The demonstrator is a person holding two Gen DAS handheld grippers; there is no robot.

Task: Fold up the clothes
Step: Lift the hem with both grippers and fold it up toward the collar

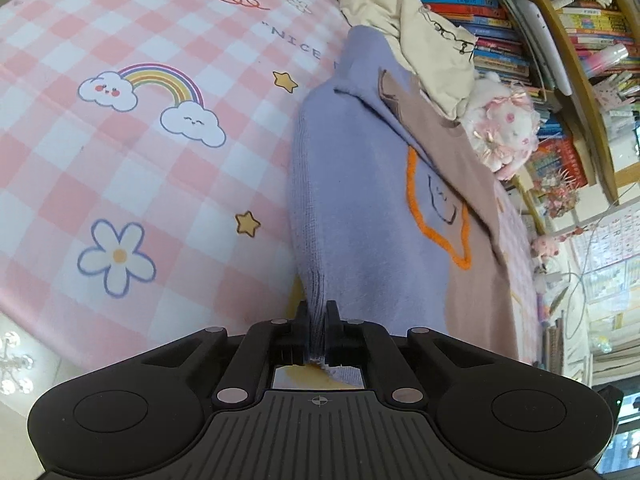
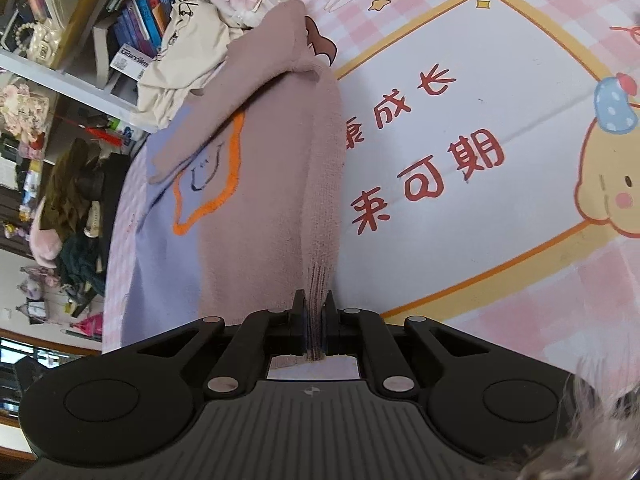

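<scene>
A knit sweater, half lavender [image 1: 360, 200] and half dusty pink [image 2: 264, 216], with an orange star outline on its front, lies on the pink checked tablecloth [image 1: 120, 168]. My left gripper [image 1: 318, 312] is shut on the ribbed hem of the lavender side. My right gripper [image 2: 314, 304] is shut on the ribbed hem of the pink side. Both hems are bunched between the fingers and the cloth runs taut away from them.
A crumpled cream garment [image 1: 416, 40] lies beyond the sweater, next to a pink-and-white plush toy [image 1: 500, 124]. A bookshelf packed with books [image 1: 500, 20] stands behind the table. The tablecloth [image 2: 500, 120] has a printed panel with red characters to my right.
</scene>
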